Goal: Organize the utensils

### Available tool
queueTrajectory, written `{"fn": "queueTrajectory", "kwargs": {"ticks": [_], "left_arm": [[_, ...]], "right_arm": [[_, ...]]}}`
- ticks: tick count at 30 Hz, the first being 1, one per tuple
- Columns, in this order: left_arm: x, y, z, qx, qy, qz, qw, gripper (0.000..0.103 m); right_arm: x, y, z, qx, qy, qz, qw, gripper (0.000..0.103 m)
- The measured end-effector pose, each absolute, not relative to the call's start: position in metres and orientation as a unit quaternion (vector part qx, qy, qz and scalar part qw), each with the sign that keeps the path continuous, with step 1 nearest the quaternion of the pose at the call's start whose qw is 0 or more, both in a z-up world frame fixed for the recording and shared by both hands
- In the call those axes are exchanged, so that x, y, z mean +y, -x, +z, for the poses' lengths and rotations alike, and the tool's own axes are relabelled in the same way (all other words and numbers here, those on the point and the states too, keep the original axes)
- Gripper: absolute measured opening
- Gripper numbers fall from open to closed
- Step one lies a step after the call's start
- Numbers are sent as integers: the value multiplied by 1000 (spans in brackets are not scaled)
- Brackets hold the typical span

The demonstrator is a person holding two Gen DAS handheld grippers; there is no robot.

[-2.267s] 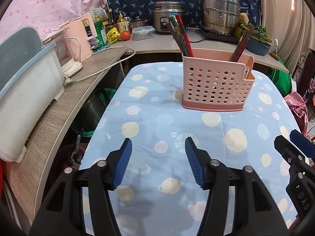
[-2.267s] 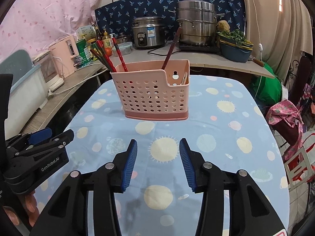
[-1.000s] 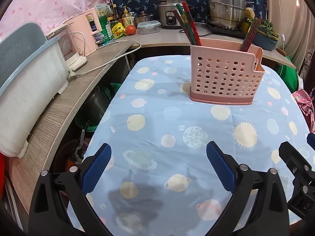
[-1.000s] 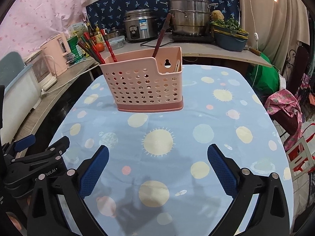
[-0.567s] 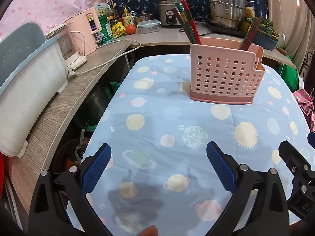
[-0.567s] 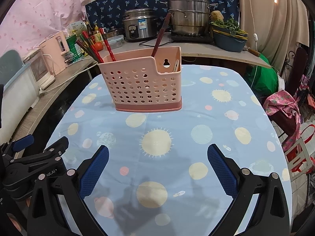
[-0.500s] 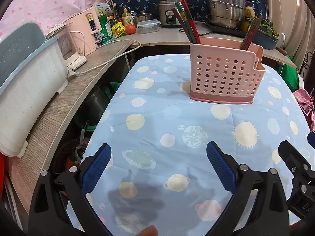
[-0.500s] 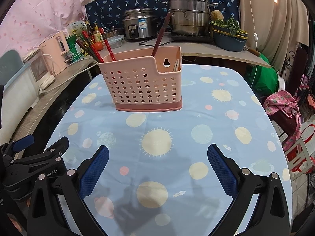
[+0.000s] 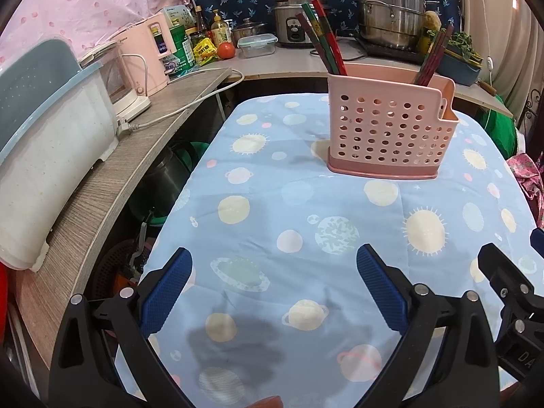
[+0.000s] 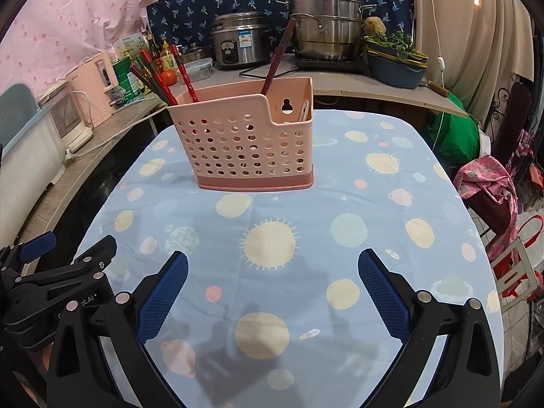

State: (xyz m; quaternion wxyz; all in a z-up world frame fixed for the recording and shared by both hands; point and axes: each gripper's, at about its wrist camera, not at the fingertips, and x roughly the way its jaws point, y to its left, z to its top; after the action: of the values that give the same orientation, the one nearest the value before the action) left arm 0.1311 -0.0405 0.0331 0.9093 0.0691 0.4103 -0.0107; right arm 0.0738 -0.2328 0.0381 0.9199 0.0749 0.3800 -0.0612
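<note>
Hiding chopsticks' lower ends, pink caddy stands upright

Chopsticks' lower ends hidden inside the pink caddy

A home kitchen: behind the cloth-covered table, a counter carries a rice cooker, stacked steel steamer, sauce bottles and greens.

Utensil holder upright on table, ahead of both hand-held grippers. Chopsticks in its left compartment, more in right. Left hand-held gripper beside right hand-held gripper. Rice cooker on counter behind holder.
</note>
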Motion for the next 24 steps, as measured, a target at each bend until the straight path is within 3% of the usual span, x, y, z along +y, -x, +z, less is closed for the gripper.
{"fn": "queueTrajectory", "kwargs": {"ticks": [24], "left_arm": [[-41, -129, 37, 403, -60, -11, 913, 93]], "right_arm": [[-243, -74, 39, 378, -80, -73, 919, 97]]}}
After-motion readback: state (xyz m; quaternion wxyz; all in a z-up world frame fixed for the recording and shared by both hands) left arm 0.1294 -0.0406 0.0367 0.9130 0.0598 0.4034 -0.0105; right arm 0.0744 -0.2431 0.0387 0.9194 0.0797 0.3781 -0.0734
